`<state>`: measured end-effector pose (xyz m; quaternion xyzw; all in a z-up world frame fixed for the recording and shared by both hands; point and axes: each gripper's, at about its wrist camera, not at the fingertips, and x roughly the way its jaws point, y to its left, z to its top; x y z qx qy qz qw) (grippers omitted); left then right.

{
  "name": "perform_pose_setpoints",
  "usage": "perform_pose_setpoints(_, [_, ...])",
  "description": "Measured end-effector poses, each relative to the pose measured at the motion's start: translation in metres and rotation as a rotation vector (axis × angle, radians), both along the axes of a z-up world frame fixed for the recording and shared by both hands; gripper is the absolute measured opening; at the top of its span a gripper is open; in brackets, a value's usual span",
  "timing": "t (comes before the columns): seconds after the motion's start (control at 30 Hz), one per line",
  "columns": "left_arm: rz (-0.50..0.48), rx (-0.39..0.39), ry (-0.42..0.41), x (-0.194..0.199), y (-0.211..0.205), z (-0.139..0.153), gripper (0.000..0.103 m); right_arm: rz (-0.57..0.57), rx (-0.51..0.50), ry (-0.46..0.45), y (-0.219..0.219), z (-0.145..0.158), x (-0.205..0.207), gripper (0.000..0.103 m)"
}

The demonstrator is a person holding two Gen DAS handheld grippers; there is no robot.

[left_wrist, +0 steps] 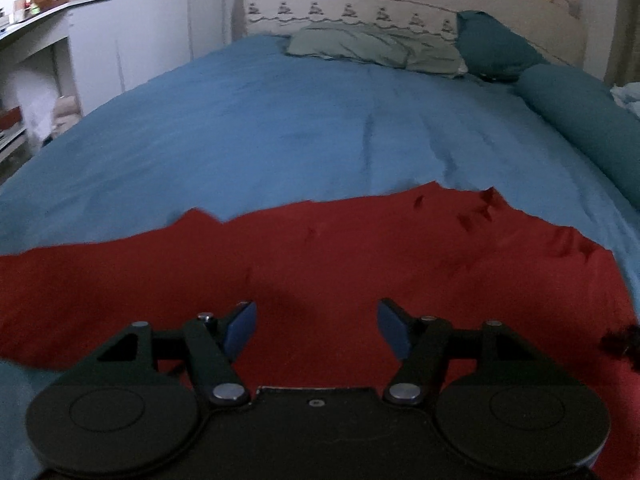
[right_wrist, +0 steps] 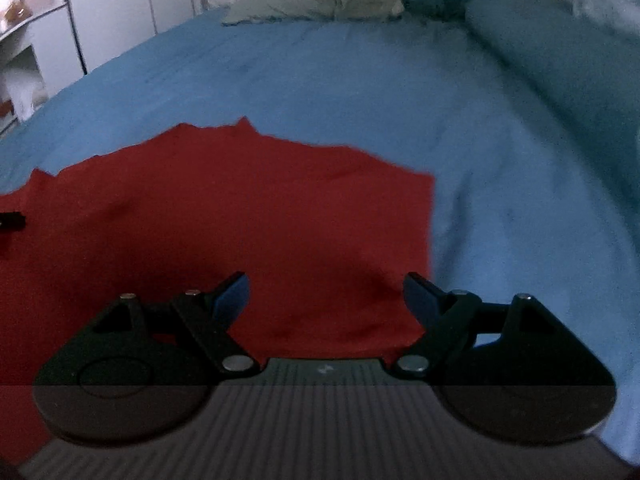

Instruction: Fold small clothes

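A red garment (left_wrist: 320, 256) lies spread flat on the blue bedspread (left_wrist: 260, 120). It also shows in the right wrist view (right_wrist: 224, 216), with its right edge near the right finger. My left gripper (left_wrist: 316, 324) is open and empty, low over the near part of the garment. My right gripper (right_wrist: 326, 296) is open and empty, over the garment's near right corner. A small black part of the left gripper (right_wrist: 12, 220) shows at the left edge of the right wrist view.
The bedspread also shows in the right wrist view (right_wrist: 500, 180). At the bed's head lie a grey-green pillow (left_wrist: 376, 46), a teal pillow (left_wrist: 492, 46) and a teal bolster (left_wrist: 584, 124). White cupboards and shelves (left_wrist: 36, 60) stand left of the bed.
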<state>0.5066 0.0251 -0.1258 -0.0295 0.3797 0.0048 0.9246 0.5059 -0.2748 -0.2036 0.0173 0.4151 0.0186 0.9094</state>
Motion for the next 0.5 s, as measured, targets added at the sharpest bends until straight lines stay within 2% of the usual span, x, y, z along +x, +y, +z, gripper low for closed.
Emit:
perform_pose_setpoints(0.03, [-0.01, 0.0, 0.001, 0.004, -0.002, -0.003, 0.072, -0.033, 0.01, 0.025, -0.005, -0.008, -0.001, 0.099])
perform_pose_setpoints(0.1, [-0.022, -0.008, 0.02, 0.011, -0.003, -0.011, 0.072, -0.063, 0.07, -0.022, -0.017, -0.012, -0.015, 0.099])
perform_pose_setpoints(0.2, [-0.016, -0.025, 0.084, 0.017, -0.001, -0.027, 0.072, -0.045, 0.036, -0.001, -0.013, -0.004, -0.016, 0.099])
perform_pose_setpoints(0.27, [-0.018, -0.026, 0.105, 0.016, 0.002, -0.035, 0.072, -0.027, 0.042, -0.026, -0.009, 0.008, -0.013, 0.1])
perform_pose_setpoints(0.4, [-0.027, -0.013, 0.115, 0.014, 0.002, -0.035, 0.072, 0.028, 0.07, -0.088, 0.0, 0.021, 0.028, 0.1])
perform_pose_setpoints(0.5, [-0.007, -0.023, 0.134, 0.017, 0.003, -0.034, 0.073, 0.03, 0.075, -0.096, 0.001, 0.014, 0.064, 0.1])
